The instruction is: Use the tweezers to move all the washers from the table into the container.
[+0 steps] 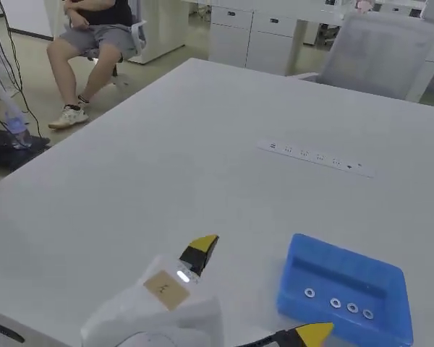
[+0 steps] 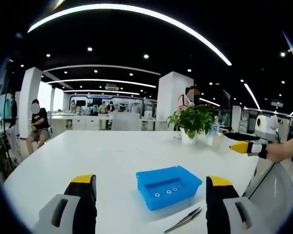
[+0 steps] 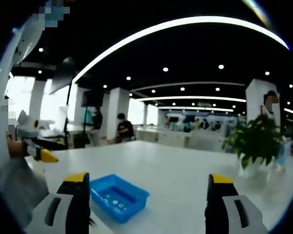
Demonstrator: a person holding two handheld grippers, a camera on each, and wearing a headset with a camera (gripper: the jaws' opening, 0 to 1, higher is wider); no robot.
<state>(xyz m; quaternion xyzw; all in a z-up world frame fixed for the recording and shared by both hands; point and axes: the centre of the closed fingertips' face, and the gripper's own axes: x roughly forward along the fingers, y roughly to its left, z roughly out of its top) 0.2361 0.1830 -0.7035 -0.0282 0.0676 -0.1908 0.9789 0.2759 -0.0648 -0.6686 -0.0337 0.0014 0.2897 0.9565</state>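
Note:
A blue container [image 1: 390, 278] stands on the white table [image 1: 166, 166] at the front right, with several washers [image 1: 336, 302] inside. In the left gripper view the container [image 2: 156, 178] lies ahead between the open jaws of my left gripper [image 2: 150, 181], and the washers [image 2: 168, 191] rest on its floor. Metal tweezers [image 2: 184, 220] lie on the table just in front of it. My right gripper [image 3: 147, 179] is open and holds nothing, with the container [image 3: 134, 195] low on its left. A gripper's yellow tip [image 1: 202, 247] hovers left of the container; another [image 1: 312, 334] is at the bottom edge.
A white power strip [image 1: 315, 157] lies across the table's far right. A potted plant [image 2: 195, 122] stands beyond the container. A person sits on a chair [image 1: 94, 36] off the far left corner, and a grey chair [image 1: 376, 50] is behind the table.

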